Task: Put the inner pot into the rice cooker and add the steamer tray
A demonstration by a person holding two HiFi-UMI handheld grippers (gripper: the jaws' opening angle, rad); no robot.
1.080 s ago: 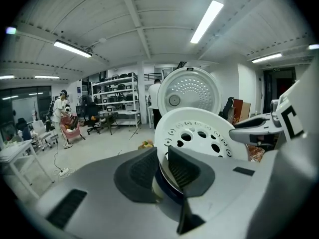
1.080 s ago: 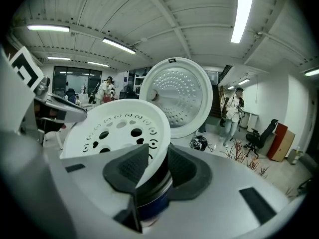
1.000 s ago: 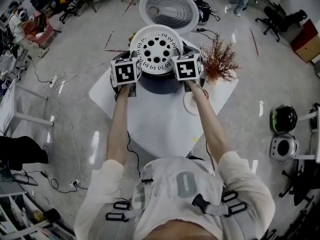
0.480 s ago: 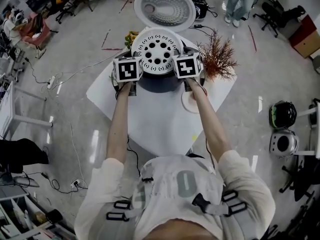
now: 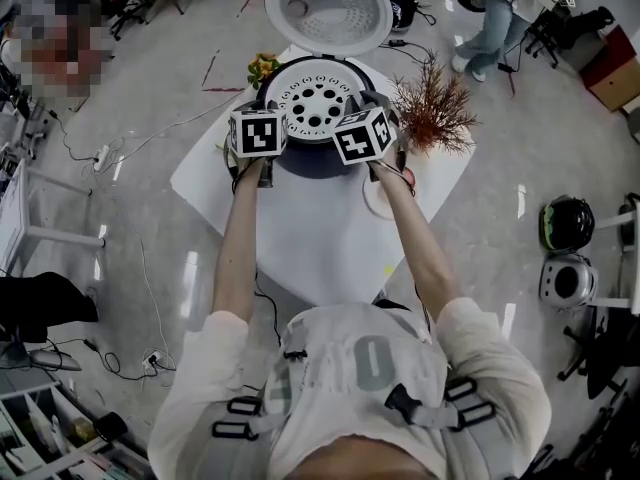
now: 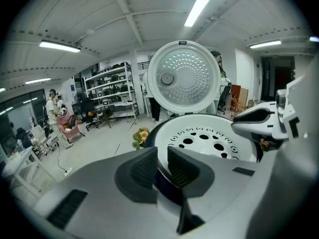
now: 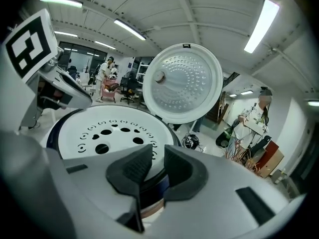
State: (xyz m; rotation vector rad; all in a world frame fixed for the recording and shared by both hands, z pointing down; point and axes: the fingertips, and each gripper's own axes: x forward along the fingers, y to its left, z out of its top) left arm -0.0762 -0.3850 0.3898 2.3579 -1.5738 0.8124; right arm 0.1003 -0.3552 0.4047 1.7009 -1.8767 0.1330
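Atop the rice cooker [image 5: 322, 164], left fingers [image 6: 144, 169] and just-closed right fingers [image 7: 135, 169] grip the steamer tray [image 5: 316, 102].

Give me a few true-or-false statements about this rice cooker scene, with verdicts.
1. The lid of the rice cooker stands open. True.
2. The left gripper has its jaws clamped on the rim of the steamer tray. True.
3. The steamer tray has no holes. False: it is perforated all over.
4. The reddish dried plant stands at the cooker's left. False: it stands at the cooker's right in the head view.
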